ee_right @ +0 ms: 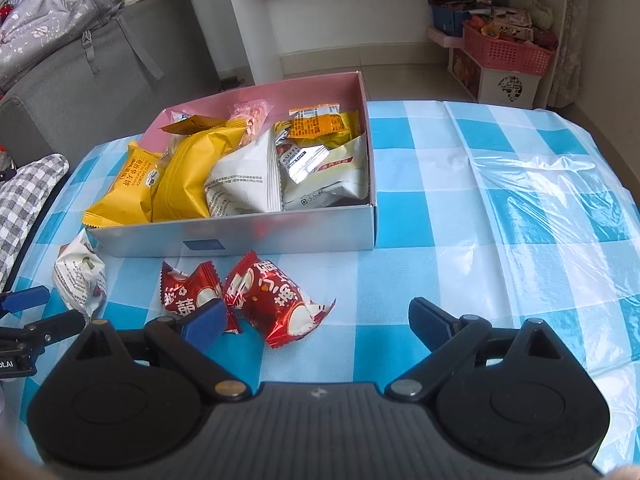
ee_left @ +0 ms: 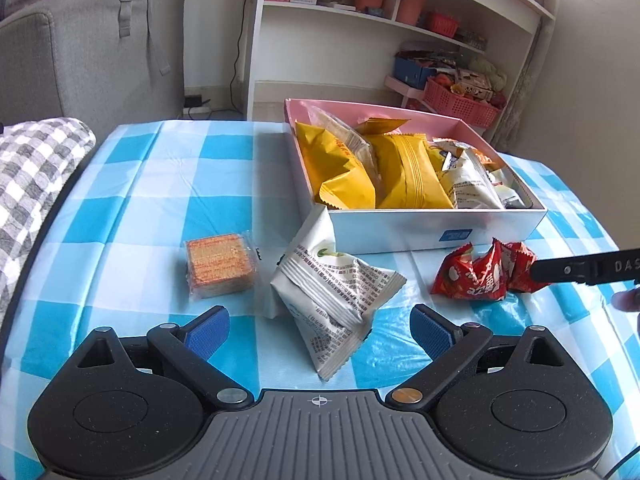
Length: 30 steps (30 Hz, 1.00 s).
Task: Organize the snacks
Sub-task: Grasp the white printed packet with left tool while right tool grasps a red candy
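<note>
Hovering wide open and empty: left gripper (ee_left: 320, 332) over the white packet (ee_left: 336, 292), right gripper (ee_right: 316, 322) over red packets (ee_right: 244, 300).

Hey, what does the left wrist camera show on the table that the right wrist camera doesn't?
Only the left wrist view shows the clear-wrapped wafer block lying left of the white packet. Only the right wrist view shows the bare stretch of checked tablecloth to the right of the box. Both show the snack box holding yellow and white packets, the white packet outside it, and the red packets in front of it. Both grippers, left and right, are open.
</note>
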Motion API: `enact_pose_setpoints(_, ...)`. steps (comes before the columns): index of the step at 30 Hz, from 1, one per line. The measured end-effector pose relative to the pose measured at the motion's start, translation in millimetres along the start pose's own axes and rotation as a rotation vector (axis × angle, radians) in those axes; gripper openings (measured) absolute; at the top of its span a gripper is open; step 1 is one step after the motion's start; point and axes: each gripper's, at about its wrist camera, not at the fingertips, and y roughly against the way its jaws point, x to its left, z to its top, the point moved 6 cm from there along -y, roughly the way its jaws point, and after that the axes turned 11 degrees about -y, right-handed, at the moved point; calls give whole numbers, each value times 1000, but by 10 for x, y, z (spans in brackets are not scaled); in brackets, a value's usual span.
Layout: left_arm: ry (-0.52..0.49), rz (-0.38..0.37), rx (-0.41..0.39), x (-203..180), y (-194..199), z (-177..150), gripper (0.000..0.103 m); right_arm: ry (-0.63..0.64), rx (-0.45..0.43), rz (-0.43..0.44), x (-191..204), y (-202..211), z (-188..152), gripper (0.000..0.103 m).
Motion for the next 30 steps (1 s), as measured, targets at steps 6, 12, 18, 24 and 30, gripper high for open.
enact_pose_setpoints(6,101,-20,10,2,-67,47,97,20,16,-18,62,-109,-34,87)
enact_pose_setpoints(12,214,-12,32,76,-163,49,95,64,24,-26,180,-146,-82,81)
enact_pose_setpoints(18,283,-21,41,98,-200,57,87,98,15,-39,268,-145,-99,75)
enact_pose_setpoints(24,273,-14,43,74,-193,60,84,103,9,-47,280,-140,-74,63)
enact_pose_setpoints(30,276,-6,42,73,-168,83,77,89,8,-52,257,-144,-44,52)
